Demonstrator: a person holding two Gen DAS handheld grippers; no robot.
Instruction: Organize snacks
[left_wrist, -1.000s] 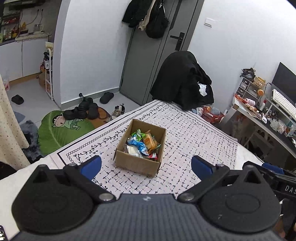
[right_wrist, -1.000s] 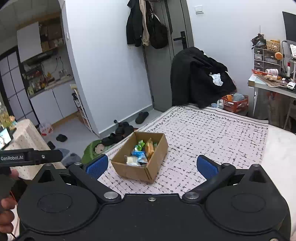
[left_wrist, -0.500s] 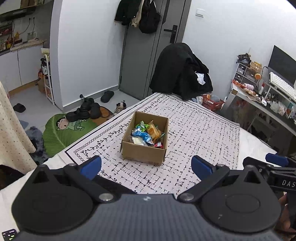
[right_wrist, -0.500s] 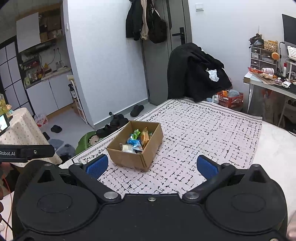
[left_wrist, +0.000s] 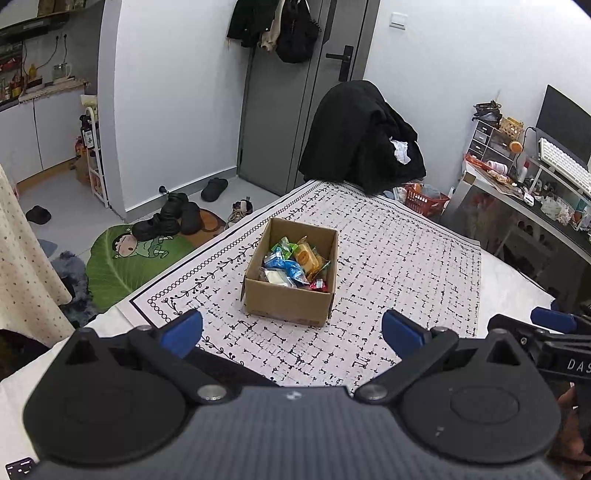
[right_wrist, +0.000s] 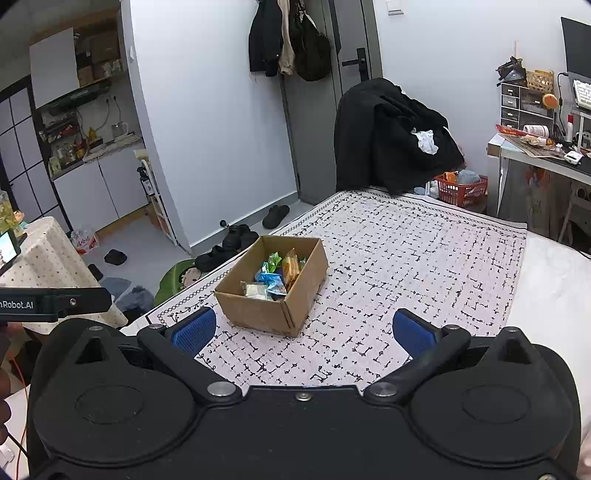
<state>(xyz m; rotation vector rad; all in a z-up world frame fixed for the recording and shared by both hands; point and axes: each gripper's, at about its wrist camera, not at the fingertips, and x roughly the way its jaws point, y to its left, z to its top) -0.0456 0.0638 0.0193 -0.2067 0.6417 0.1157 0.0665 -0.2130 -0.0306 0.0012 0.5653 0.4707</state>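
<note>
An open cardboard box (left_wrist: 291, 302) stands on the black-and-white patterned cloth (left_wrist: 406, 266). It holds several wrapped snacks (left_wrist: 293, 264) in blue, green, orange and white. The box also shows in the right wrist view (right_wrist: 273, 314) with the snacks (right_wrist: 275, 275) inside. My left gripper (left_wrist: 291, 330) is open and empty, held back from the box above the near edge of the cloth. My right gripper (right_wrist: 303, 328) is open and empty, also short of the box, which lies ahead and slightly left. The right gripper's blue tip (left_wrist: 554, 319) shows at the right of the left wrist view.
A chair draped in black clothes (left_wrist: 362, 144) stands beyond the far edge. A desk (left_wrist: 524, 199) with clutter is at the right. Shoes (left_wrist: 173, 218) and a green mat (left_wrist: 122, 262) lie on the floor at the left. A red basket (right_wrist: 461, 188) sits by the desk.
Both grippers have pulled back and risen a little, so the box looks slightly farther and more centred. The jaws stay open. The box and snacks have not moved.
</note>
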